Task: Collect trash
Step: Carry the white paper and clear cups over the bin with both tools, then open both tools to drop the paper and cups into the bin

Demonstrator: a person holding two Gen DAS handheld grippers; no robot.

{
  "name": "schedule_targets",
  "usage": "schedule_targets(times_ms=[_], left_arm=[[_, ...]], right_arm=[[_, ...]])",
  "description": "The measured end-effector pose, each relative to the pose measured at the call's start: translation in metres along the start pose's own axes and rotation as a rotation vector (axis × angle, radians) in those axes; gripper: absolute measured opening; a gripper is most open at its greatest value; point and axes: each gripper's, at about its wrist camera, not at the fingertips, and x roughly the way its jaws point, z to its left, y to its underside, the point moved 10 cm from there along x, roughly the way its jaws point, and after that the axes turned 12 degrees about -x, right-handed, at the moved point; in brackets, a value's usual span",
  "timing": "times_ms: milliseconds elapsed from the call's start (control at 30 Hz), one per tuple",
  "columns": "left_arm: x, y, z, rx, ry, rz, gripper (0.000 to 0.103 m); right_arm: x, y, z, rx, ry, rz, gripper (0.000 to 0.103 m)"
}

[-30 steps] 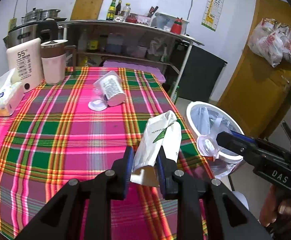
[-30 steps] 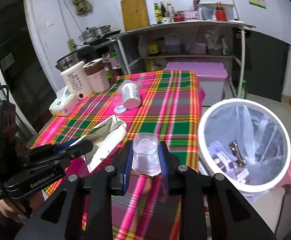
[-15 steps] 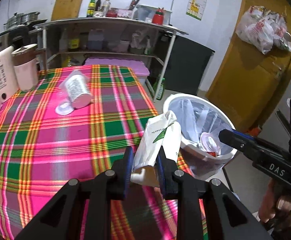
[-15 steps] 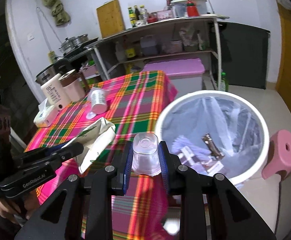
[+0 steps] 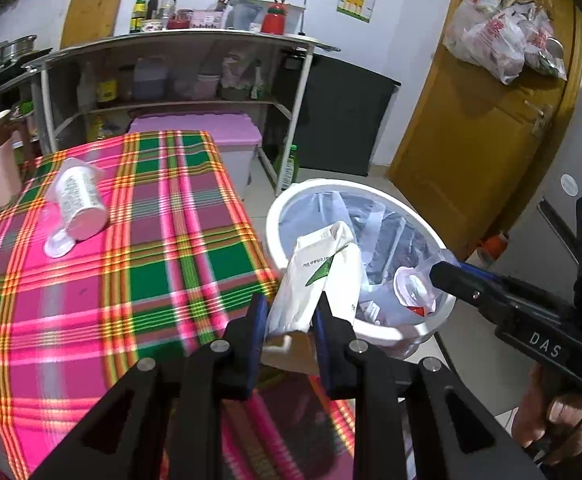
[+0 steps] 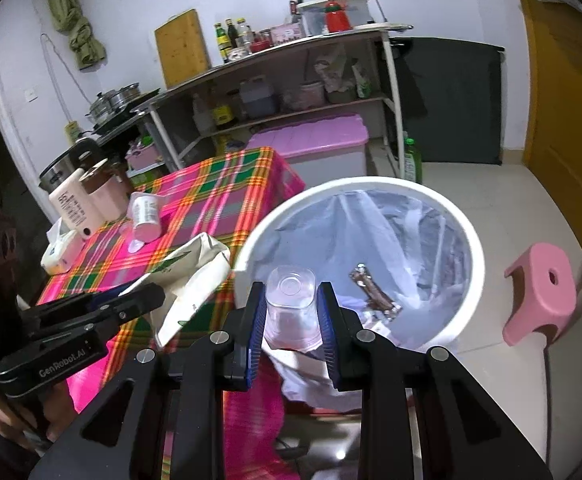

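Gripping a crumpled white carton (image 5: 315,276), the left gripper (image 5: 289,320) is held level at the near rim of the bin (image 5: 291,204), jaws clamped on the carton's lower end. Right gripper (image 6: 291,320) points over the bin's near rim, jaws closed on a clear plastic cup (image 6: 290,304), base facing away. Bin is white, bag-lined, beside the table (image 5: 139,248). Bin contents hard to make out.
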Motion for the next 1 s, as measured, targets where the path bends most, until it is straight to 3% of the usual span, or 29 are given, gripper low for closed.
schedule_targets(times_ms=[433,1000], left_arm=[[0.034,-0.008,-0.029,0.034,0.044,0.046,0.024],[0.063,-0.01,-0.046,0.053,0.075,0.092,0.03]], right_arm=[[0.012,0.012,-0.039,0.065,0.043,0.04,0.027],[0.031,0.024,-0.05,0.079,0.032,0.1,0.029]])
